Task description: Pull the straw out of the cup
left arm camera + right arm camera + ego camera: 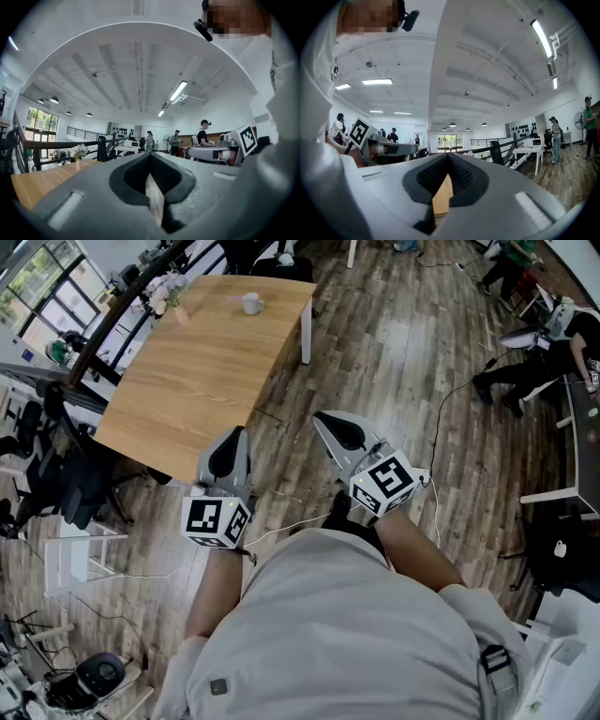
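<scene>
**Cup at the far end of the table, both grippers clenched on nothing**

Starting at the left, we see 1 wooden table (206, 371). It carries 1 small vase of flowers (161, 294) near its far edge and, to the right of that, 1 white cup (251, 303). The cup stands upright, well apart from both grippers. At this size we cannot make out the straw, so we count 0 that we can confirm.

Nearer the body come the 2 grippers. The left gripper (234, 442) is held level with its fingers (130, 183) pressed together, and nothing is between them. The right gripper (330, 426), just beside it, is closed the same way and is also empty.

We judge a straw to be light, thin and easily crushed. It is best pinched gently on the part above the rim and drawn straight up. The cup looks light enough to tip or lift with it, so 1 gripper may need to steady the cup's wall.
</scene>
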### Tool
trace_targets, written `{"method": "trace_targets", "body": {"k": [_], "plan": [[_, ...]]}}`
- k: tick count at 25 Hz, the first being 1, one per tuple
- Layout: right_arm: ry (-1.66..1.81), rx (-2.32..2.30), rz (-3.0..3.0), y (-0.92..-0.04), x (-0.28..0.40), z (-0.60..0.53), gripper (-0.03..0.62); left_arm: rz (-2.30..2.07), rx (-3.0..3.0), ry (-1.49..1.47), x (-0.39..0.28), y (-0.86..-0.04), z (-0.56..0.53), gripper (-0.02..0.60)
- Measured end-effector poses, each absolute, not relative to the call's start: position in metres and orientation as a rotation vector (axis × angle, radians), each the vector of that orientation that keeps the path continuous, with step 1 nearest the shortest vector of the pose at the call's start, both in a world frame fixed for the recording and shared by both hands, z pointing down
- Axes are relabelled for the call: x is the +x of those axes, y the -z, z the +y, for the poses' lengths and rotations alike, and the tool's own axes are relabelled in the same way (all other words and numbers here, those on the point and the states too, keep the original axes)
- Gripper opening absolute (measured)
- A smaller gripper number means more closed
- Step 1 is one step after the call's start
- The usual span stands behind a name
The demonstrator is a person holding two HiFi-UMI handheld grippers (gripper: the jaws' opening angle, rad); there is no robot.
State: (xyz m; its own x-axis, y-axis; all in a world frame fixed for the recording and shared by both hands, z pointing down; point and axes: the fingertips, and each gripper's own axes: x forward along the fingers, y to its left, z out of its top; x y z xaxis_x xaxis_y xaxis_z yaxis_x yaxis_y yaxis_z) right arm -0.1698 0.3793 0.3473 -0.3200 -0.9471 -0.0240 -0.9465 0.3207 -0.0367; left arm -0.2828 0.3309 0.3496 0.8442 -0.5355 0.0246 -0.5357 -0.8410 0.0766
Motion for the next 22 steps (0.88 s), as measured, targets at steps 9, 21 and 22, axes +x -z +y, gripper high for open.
{"method": "trace_targets", "body": {"k": [9, 21, 22], "plan": [[0.006, -1.841, 2.503, -0.35, -0.131, 0.343, 0.009, -0.883, 2.942, -0.014, -0.239, -0.35, 0.299, 0.005], [0.024, -1.802, 2.525, -0.355, -0.023, 0.281, 0.009, -0.965, 2.92, -0.018, -0.125, -0.354, 0.239, 0.005], [0.029, -1.794, 2.534, -0.356, -0.014, 0.277, 0.009, -0.973, 2.916, -0.018, -0.116, -0.354, 0.235, 0.005]]}}
